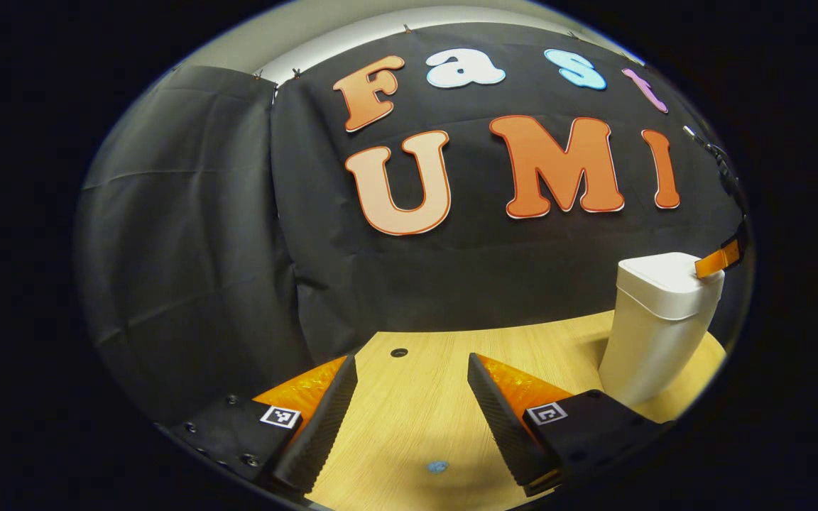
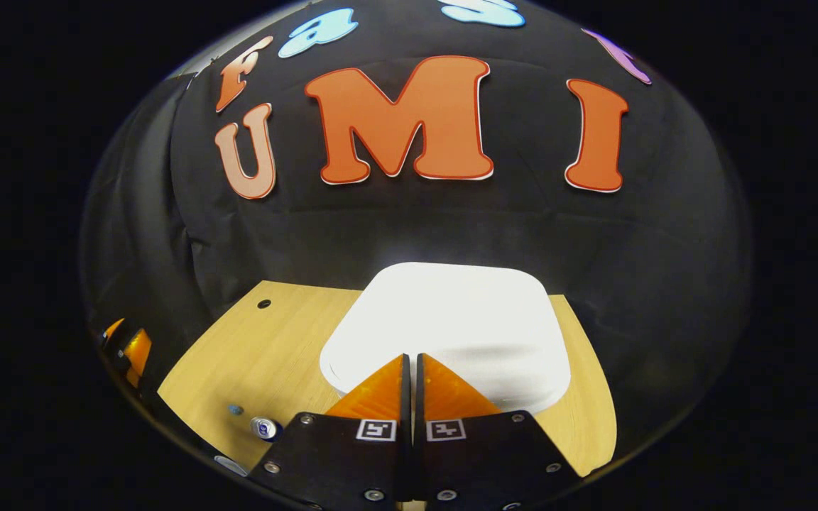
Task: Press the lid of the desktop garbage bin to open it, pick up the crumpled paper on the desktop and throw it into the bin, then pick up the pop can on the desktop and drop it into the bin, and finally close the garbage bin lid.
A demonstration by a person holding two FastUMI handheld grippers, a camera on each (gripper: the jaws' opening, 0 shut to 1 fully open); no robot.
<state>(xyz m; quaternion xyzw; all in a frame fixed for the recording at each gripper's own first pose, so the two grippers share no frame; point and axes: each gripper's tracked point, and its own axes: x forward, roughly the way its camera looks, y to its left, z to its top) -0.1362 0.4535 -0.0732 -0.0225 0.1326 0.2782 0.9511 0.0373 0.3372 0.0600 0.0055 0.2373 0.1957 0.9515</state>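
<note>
1. The garbage bin stands upright on the wooden counter, its lid down and flat, so nothing of the inside can be seen; what it holds, if anything, I cannot tell.
2. It looks like a light, rigid plastic shell with smooth sides, likely to slide or tip under a sideways shove. A press-latch lid wants a short push straight down on top, not a grasp.
3. The right tool has its fingers closed together with nothing between them, the tips over the near edge of the lid; whether they touch it I cannot tell. The left gripper view shows this tool's tip at the bin's top corner.
4. The left tool is spread wide and empty, low over the bare counter, the bin off to its right.
5. The pop can lies on its side near the counter's edge: thin, dent-prone metal, round and slippery, best taken across the middle of its body.
</note>
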